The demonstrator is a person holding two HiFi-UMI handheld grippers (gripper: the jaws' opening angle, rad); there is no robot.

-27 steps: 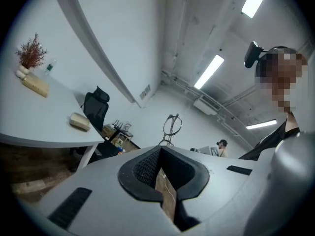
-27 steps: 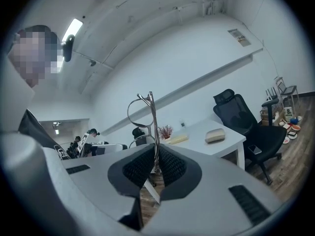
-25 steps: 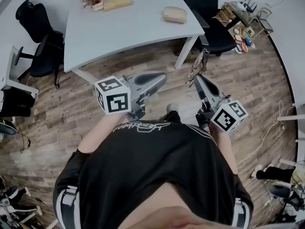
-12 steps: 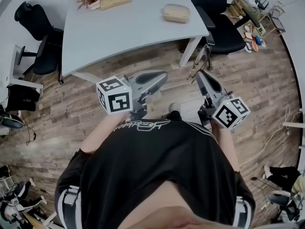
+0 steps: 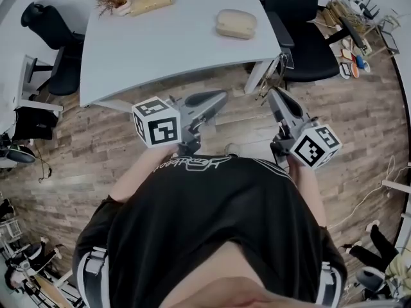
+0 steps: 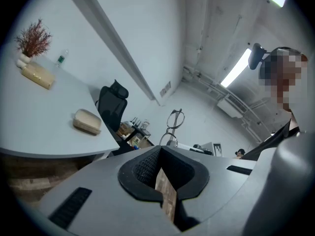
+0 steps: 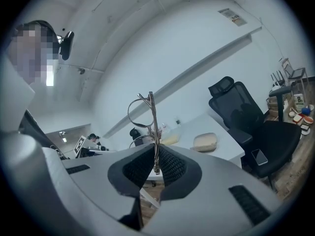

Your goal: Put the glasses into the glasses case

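Both grippers now nearer table (image 5: pixel 173 43). I log: right gripper (image 7: pixel 155 163) pinching glasses (image 7: pixel 151 119) upright; left gripper (image 6: pixel 159 172) pressed together, empty; glasses case (image 5: pixel 236 23) far right on table.

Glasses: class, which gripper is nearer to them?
Right. The right gripper holds the glasses in its jaws; the left gripper is apart, off to their left, holding nothing.

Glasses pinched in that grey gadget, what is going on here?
A person stands back from the white table, with a hand-held gripper in each hand. The right gripper has its jaws shut on a pair of glasses, held up in the air. The left gripper is shut with nothing in it. The tan glasses case lies closed on the table, so the glasses are not yet in it.
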